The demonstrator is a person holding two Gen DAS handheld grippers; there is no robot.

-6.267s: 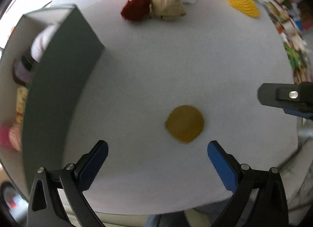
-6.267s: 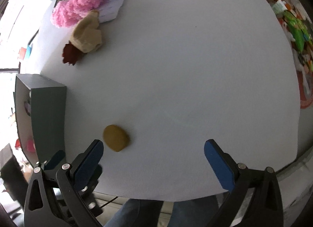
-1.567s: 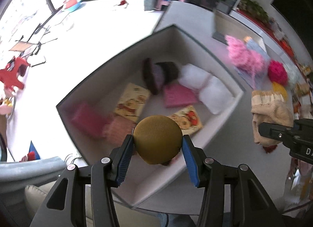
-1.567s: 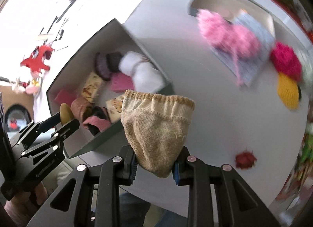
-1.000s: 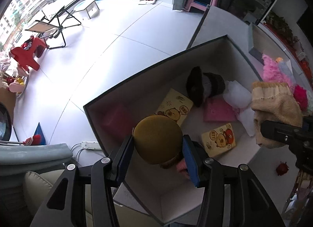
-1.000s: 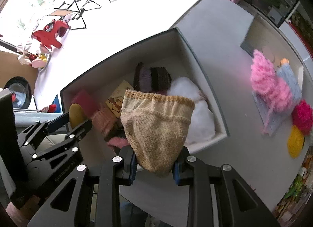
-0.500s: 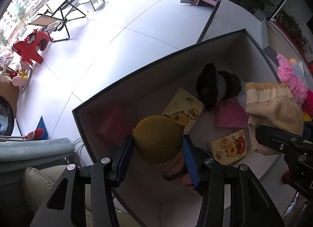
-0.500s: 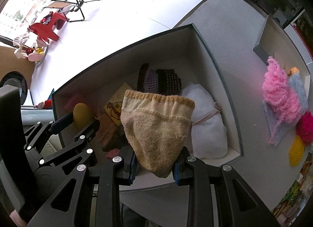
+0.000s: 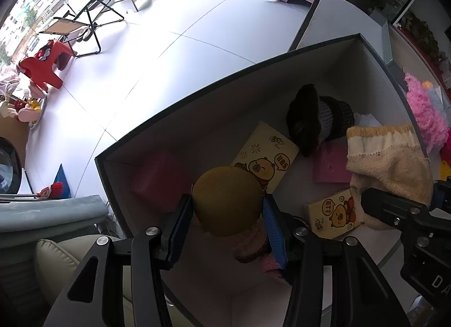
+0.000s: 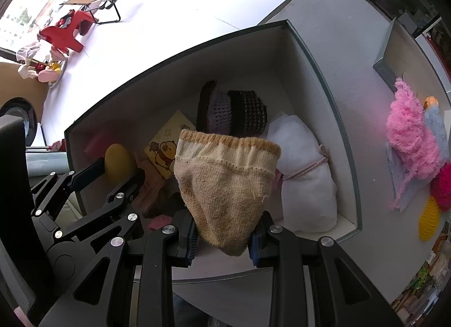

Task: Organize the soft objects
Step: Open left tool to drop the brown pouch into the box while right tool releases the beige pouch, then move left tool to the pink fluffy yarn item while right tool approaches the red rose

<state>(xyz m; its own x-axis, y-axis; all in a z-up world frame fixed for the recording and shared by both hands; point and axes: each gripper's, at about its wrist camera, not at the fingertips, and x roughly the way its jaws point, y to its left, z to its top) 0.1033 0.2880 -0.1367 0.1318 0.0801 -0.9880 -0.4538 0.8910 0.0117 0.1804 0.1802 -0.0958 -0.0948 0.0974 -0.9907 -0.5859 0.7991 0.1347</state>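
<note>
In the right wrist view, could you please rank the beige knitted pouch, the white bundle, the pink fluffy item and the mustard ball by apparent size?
1. beige knitted pouch, though it is nearest the camera, so inflated
2. white bundle, close behind it
3. pink fluffy item
4. mustard ball, partly hidden

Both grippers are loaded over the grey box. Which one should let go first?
Left, probably. The left gripper holds the mustard round pad low inside the grey box, over its contents. The right gripper holds the beige knit pouch near the front wall.
</note>
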